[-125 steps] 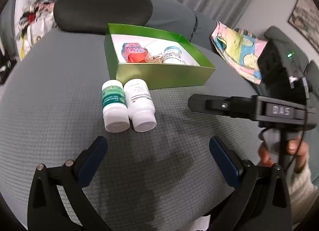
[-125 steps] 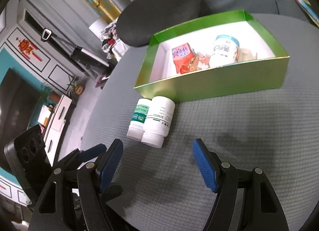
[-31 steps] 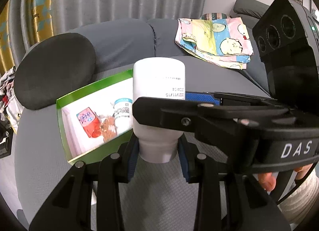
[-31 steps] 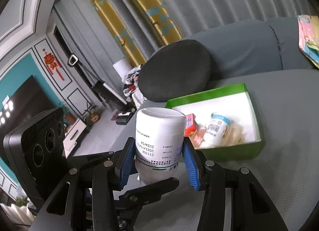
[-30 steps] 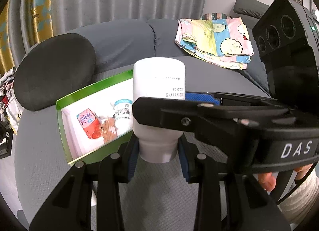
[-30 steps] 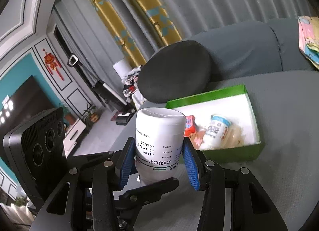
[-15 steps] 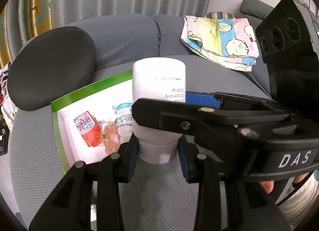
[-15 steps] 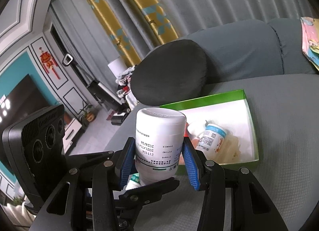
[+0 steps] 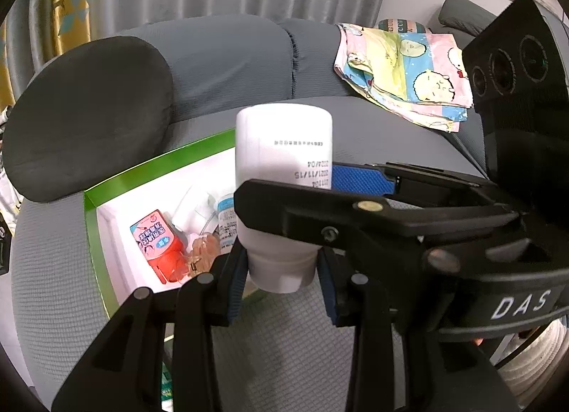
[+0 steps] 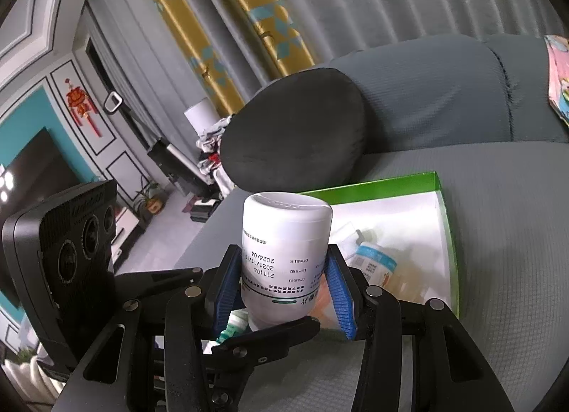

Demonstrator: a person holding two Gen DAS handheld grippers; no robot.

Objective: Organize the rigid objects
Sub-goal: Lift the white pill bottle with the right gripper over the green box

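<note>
Both hand-held grippers clamp one white bottle (image 9: 283, 177) mid-frame: left hand-held gripper (image 9: 281, 282) on its cap end, right hand-held gripper (image 10: 281, 291) around its body, above the green box (image 9: 93, 223).

Grey sofa (image 9: 231, 56), grey-and-gold curtains (image 10: 220, 20)

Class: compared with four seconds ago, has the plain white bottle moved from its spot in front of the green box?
Yes. The white bottle is off the cushion, gripped cap-down by both grippers, raised beside the green box.
</note>
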